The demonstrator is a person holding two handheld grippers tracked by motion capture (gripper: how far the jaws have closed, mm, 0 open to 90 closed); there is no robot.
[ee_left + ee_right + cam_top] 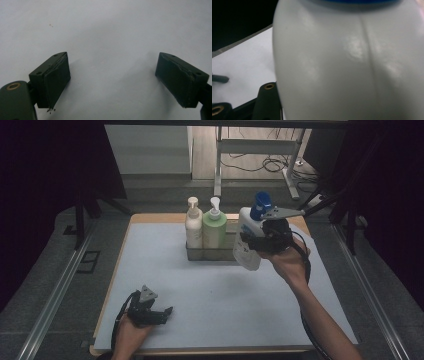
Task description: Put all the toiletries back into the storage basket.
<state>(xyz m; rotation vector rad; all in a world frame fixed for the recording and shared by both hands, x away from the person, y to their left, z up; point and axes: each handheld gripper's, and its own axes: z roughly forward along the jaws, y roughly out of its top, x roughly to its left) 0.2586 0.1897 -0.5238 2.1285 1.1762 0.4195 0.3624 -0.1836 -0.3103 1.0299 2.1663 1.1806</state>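
One white plastic pump bottle with blue cap [248, 240] hangs tilted above the grey metal caddy [227, 253], pinched by the right gripper [264, 241]; judged step: transfer; next, lower upright beside the green pump bottle [214, 227]; left gripper [159, 312] spread, resting.

The white bottle [248, 242] at two o'clock carries a dark label patch, too small to read; nothing else bears text.

A lab-like recording booth: dark curtains [45, 180], loose floor cables [260, 164], one covered table [210, 290].
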